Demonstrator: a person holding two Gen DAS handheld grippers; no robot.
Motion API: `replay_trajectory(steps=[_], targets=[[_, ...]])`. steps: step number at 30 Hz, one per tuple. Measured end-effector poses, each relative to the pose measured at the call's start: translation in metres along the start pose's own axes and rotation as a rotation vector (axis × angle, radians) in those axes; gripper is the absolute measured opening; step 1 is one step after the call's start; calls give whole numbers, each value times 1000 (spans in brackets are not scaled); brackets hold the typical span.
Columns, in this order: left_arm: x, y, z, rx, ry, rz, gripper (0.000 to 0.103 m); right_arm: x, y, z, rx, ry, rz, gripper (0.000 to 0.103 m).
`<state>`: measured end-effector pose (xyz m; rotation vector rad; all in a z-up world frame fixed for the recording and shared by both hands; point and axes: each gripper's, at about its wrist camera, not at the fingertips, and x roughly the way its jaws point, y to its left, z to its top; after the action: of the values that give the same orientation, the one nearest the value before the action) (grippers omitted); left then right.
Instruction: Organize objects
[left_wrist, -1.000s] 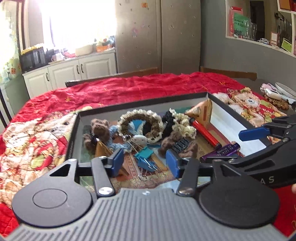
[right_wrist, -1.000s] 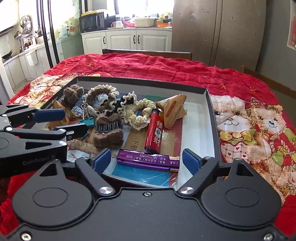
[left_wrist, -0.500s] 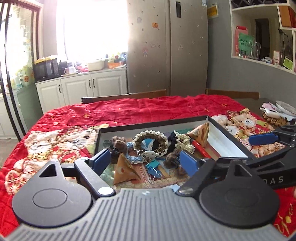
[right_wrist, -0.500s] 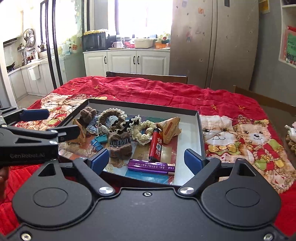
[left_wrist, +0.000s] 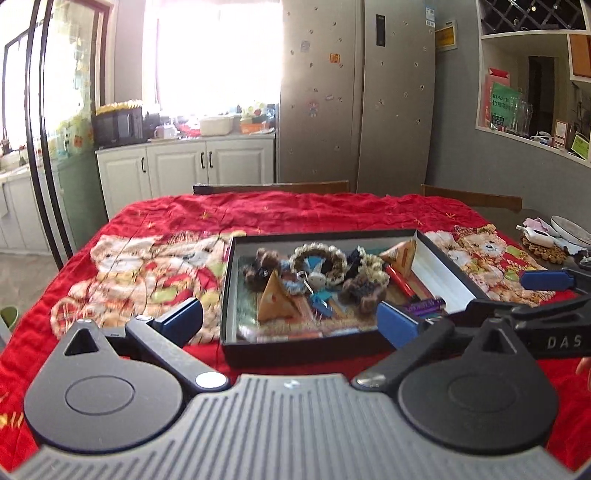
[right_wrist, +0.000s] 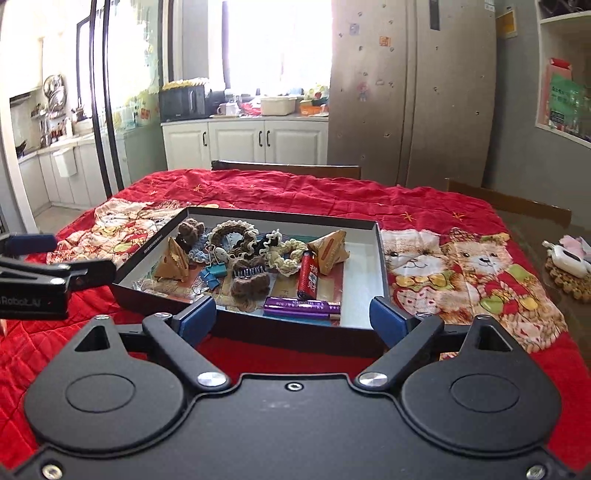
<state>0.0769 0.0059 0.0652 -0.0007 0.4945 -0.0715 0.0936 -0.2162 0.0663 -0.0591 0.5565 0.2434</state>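
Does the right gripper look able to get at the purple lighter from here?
Probably yes. The right gripper is open and empty, and the purple lighter lies uncovered near the box's front wall, just ahead of it.

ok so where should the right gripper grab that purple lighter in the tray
Across the middle of the purple lighter, coming from above. It lies flat and lengthwise along the near wall of the tray, clear of the red lighter, so the open right gripper should span its narrow width.

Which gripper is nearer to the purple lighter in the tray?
Right. The right gripper hangs open just before the purple lighter; the left gripper, also open, is off toward the tray's other side.
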Motion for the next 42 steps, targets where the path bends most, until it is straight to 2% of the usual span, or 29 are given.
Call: replay_trajectory(steps=[6,16,21,42], targets=[[-16,-4,-16,16,10,19,103,-19,-6,-15,51,-6,-2,90],[-39,-7,-45,17,39,31,103,-37,-7,-42,55,11,-27,96],[-41,-3,-53,-17,62,36,103,-43,-9,-56,80,26,-28,96],[-49,-14,-75,-3,99,26,103,-61,1,-86,116,57,-13,100]])
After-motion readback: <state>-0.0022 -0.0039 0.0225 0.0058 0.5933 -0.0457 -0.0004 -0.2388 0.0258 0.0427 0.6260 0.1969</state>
